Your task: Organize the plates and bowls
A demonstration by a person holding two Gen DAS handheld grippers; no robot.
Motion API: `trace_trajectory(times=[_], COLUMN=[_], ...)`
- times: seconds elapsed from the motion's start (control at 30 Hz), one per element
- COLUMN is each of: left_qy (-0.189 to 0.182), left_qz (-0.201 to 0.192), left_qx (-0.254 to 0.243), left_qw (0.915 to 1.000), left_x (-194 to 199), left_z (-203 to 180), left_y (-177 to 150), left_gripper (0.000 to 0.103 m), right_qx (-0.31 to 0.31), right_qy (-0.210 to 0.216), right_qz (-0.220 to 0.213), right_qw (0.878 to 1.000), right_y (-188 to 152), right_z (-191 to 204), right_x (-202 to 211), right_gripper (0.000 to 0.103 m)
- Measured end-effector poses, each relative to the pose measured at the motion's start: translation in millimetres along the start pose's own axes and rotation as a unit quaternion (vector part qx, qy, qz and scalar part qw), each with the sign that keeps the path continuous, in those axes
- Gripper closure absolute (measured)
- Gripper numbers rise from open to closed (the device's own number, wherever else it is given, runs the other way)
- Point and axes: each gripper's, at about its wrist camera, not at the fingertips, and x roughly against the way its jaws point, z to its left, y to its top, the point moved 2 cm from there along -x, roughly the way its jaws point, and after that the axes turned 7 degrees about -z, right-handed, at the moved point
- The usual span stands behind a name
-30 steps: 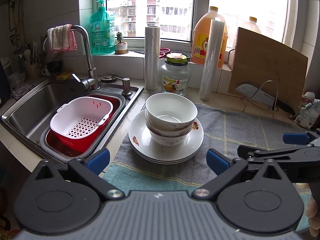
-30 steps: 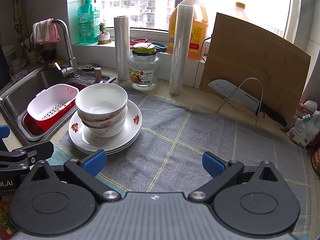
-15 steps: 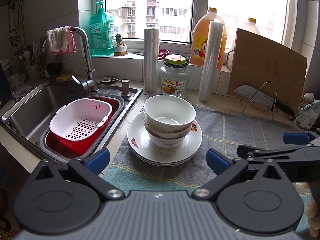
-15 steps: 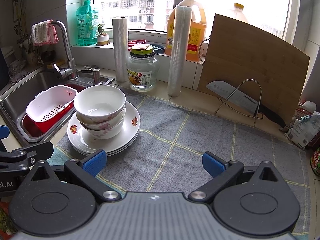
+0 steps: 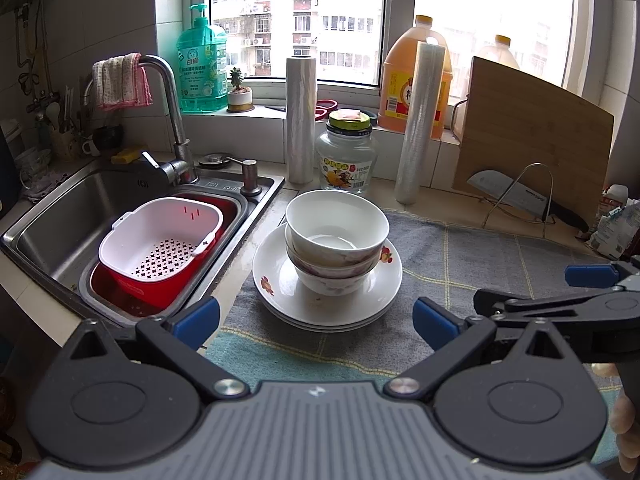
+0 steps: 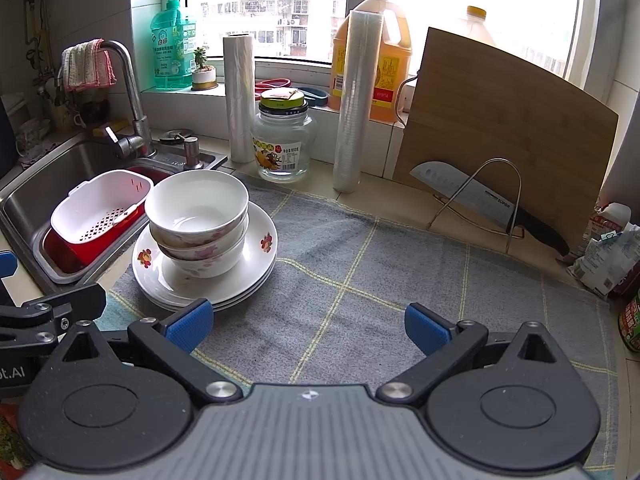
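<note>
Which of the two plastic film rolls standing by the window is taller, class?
The roll on the right, in front of the orange oil bottle, is taller. The shorter roll stands left of the glass jar.

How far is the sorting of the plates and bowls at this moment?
It looks barely begun. The bowls sit nested on the stack of plates, all on the grey cloth. In hand: nothing; the left gripper and right gripper both have open, empty jaws, short of the stack. Left: all the lifting and sorting.

Home kitchen: steel sink [image 5: 48,216], faucet [image 5: 168,120], cutting board [image 6: 508,128], knife [image 6: 480,200]
</note>
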Motion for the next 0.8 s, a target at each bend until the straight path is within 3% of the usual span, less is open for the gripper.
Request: trace_trajectory(times=[0.8], left_qy=[0.0], left_qz=[0.001], left_qx=[-0.001], left_qw=[1.0], left_x=[0.4], left_z=[-1.2], left_y=[0.6], left_gripper=[0.001], right_qx=[0.002], right_qy=[-0.003], right_qz=[0.0], right_qw=[1.0], right_y=[0.4], right_z=[-3.1], right_x=[-0.2], right_gripper=[0.0])
